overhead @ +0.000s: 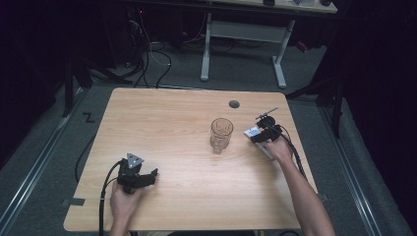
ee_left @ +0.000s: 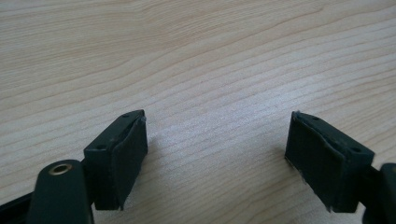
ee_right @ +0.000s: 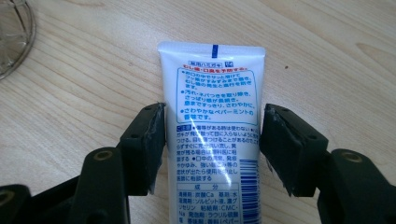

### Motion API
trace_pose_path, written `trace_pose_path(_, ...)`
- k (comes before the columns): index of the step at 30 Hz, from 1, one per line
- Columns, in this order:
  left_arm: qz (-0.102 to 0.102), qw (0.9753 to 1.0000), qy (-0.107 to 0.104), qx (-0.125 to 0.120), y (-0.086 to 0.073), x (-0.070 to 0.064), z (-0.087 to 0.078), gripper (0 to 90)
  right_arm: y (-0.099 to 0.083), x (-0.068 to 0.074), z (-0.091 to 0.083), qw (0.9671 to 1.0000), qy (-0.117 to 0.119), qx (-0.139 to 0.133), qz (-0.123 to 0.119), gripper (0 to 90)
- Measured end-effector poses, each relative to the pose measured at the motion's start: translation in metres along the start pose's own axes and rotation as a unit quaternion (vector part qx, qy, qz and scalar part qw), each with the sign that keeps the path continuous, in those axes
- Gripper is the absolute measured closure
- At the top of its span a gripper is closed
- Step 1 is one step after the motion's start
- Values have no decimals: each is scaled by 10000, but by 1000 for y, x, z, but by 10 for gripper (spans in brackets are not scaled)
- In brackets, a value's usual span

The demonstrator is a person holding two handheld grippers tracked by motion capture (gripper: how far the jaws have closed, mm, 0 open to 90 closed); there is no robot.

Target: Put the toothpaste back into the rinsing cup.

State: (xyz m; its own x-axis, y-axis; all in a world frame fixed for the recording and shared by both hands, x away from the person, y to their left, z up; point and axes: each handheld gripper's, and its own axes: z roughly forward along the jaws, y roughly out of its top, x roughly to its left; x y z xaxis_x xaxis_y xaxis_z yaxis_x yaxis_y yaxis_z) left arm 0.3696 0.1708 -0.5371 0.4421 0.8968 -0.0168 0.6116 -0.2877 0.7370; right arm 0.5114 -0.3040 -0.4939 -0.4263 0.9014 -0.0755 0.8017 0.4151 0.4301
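A white toothpaste tube (ee_right: 212, 93) with blue and red print lies flat on the wooden table (overhead: 172, 123) at the right, its crimped end (overhead: 252, 132) pointing toward a clear ribbed glass (overhead: 221, 133). My right gripper (ee_right: 212, 149) has one jaw against each side of the tube and is shut on it, low over the table (overhead: 259, 135). The glass stands upright just left of the tube, and its rim (ee_right: 14, 37) shows at the top left of the right gripper view. My left gripper (overhead: 147, 178) rests near the front left of the table, open (ee_left: 217, 158) over bare wood.
A round grey cable hole (overhead: 234, 104) sits in the tabletop behind the glass. Beyond the table stands a white desk frame (overhead: 243, 32), with cables (overhead: 152, 59) on the dark floor. Wide bare wood lies between the two grippers.
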Motion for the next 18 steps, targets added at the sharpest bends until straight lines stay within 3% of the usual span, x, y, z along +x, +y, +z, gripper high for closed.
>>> trace_pose_path(13,2,10000,-2,3,0,0,0,210,2,0,7,9998,10,184,21,394)
trace_pose_path(18,1,10000,-2,2,0,0,0,210,2,-4,8,9997,150,184,87,394)
